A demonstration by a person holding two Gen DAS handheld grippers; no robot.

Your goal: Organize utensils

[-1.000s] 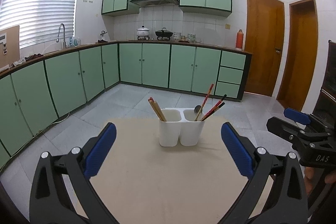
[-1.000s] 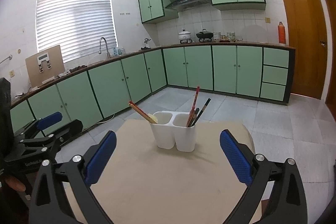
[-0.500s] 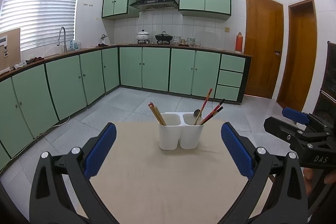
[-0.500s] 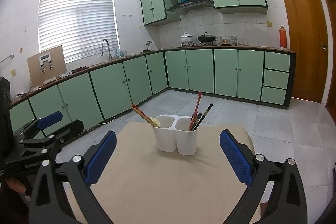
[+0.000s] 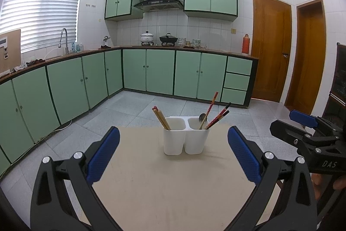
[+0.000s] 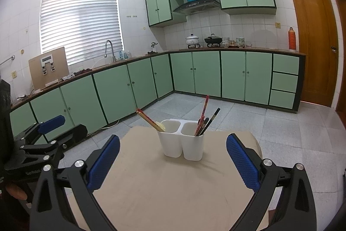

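A white two-compartment utensil holder [image 5: 186,137] [image 6: 181,142] stands near the far end of a beige table [image 5: 173,183] [image 6: 173,187]. Its left compartment holds light wooden chopsticks [image 5: 161,118] [image 6: 149,120]. Its right compartment holds red and dark chopsticks [image 5: 213,110] [image 6: 203,114] and a metal spoon [image 5: 202,118]. My left gripper [image 5: 173,153] is open and empty, well short of the holder. My right gripper [image 6: 173,155] is open and empty, also short of it. Each gripper shows at the edge of the other's view, the right [image 5: 307,133] and the left [image 6: 39,140].
The table stands in a kitchen with green cabinets [image 5: 151,73] along the far and left walls, a sink tap [image 5: 62,36], pots on the stove [image 5: 160,39] and wooden doors [image 5: 270,47] at the right. Grey tiled floor [image 5: 129,109] surrounds the table.
Both grippers have drawn back and tilted up a little, so the holder sits slightly lower and smaller in both views. Both stay open and empty.
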